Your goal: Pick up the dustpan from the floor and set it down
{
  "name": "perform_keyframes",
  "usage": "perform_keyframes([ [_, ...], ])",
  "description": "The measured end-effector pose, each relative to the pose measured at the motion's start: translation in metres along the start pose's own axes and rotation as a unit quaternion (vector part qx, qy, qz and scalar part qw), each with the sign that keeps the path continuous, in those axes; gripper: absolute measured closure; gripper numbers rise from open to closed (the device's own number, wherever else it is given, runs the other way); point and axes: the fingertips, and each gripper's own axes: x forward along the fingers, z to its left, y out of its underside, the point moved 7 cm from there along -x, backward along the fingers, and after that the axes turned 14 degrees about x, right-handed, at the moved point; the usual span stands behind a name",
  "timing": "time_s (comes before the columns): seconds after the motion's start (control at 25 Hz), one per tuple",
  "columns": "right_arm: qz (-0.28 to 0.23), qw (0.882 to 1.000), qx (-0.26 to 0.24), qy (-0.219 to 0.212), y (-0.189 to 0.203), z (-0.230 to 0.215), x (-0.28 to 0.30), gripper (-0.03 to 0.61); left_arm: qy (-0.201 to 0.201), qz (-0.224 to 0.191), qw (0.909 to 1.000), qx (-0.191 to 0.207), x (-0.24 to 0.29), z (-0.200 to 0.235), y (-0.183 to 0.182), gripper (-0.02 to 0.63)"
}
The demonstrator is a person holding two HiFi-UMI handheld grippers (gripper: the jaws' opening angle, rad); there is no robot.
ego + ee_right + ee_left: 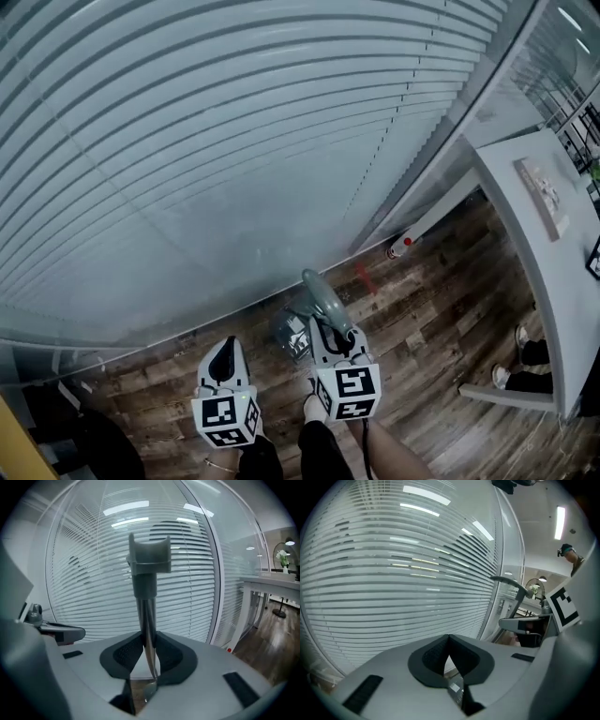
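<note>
The dustpan [292, 334] is held by the right tool [149, 654]. Its thin shiny handle [146, 602] is pinched tight between the two dark jaws. The grey clip [149, 555] at the top of the handle is seen sticking up above the tool. The handle is gripped low down on the pole, most likely so that the dustpan does not swing about much when it is carried.

In the head view, the grey pan part is seen just in front of the right tool [330, 330]. It is over the wooden floor [422, 319], close to the big wall of window blinds [234, 141]. Whether the pan is touching the floor or is a little above it cannot be told for sure.

The left tool [449, 649] is pressed together, and nothing is held in it. In the head view it [225, 354] is seen beside the right tool, apart from the dustpan. It is probably not needed, because a dustpan is light and one tool is enough.

A white table [539, 225] is seen far off to the right. The picking up looks done or nearly done, and the setting down is not yet done.
</note>
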Motion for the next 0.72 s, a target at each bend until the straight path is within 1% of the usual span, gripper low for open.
perform_keyframes([
  [0.2,-0.018,1.000,0.013,0.021,-0.035,0.021,-0.055,0.478,0.011,-0.013,0.9999,0.003,-0.043,-0.001,-0.034,0.597],
  [0.36,-0.030,0.999,0.018,0.038,-0.071,0.033,-0.096,0.477,0.013,-0.037,0.9992,-0.003,-0.074,-0.001,-0.078,0.597],
  [0.44,-0.039,0.998,0.021,0.048,-0.087,0.035,-0.119,0.479,0.027,-0.050,0.9984,0.002,-0.088,-0.009,-0.099,0.597],
  [0.56,-0.059,0.996,0.019,0.062,-0.110,0.038,-0.153,0.478,0.058,-0.068,0.9958,0.020,-0.105,-0.025,-0.124,0.597],
  [0.72,-0.079,0.994,0.011,0.078,-0.122,0.042,-0.191,0.477,0.090,-0.081,0.9916,0.046,-0.119,-0.043,-0.138,0.597],
])
